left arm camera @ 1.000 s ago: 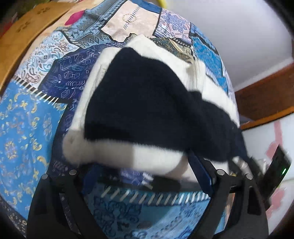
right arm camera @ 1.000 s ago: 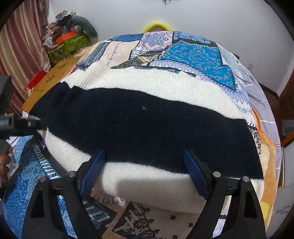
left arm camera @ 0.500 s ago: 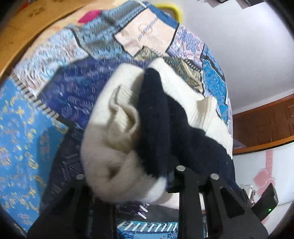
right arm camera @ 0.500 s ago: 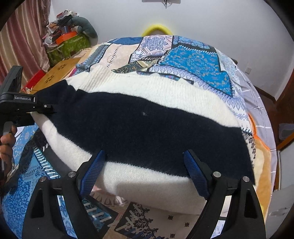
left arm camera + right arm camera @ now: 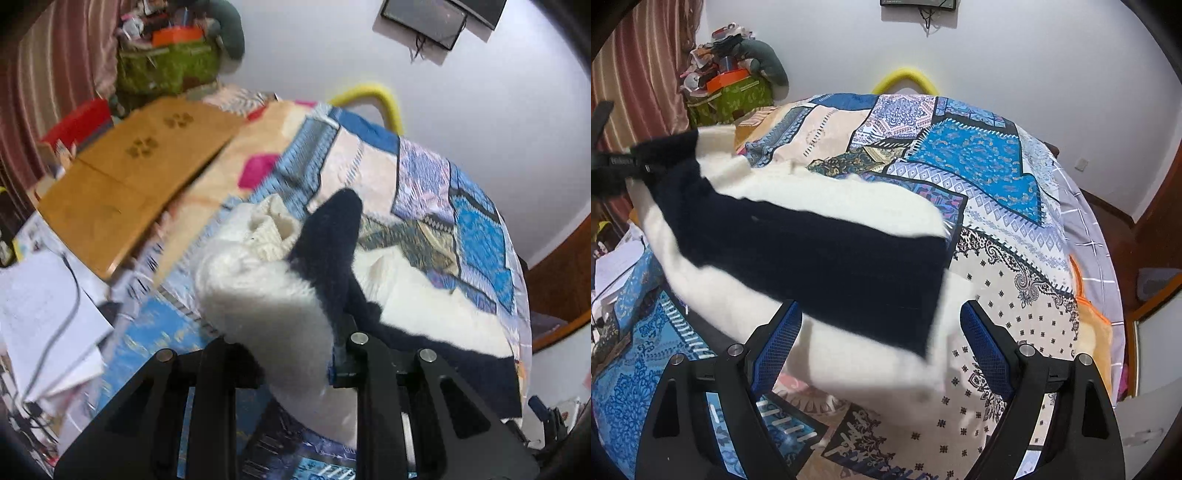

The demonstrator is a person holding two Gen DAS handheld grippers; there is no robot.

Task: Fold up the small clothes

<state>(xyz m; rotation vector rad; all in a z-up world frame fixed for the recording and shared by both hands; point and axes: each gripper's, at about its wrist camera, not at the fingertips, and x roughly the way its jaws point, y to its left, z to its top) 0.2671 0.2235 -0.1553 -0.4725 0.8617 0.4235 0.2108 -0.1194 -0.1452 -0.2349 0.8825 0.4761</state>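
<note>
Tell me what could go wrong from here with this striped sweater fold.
The left gripper pinches only a bunched end of the sweater, lifted off the bedspread; the thick knit could slip out and drop unfolded. The right gripper has its jaws open and holds nothing, so the far end may drag and skew the fold. Papers and a cable lie close on the left side, so a wide swing could snag them.
</note>
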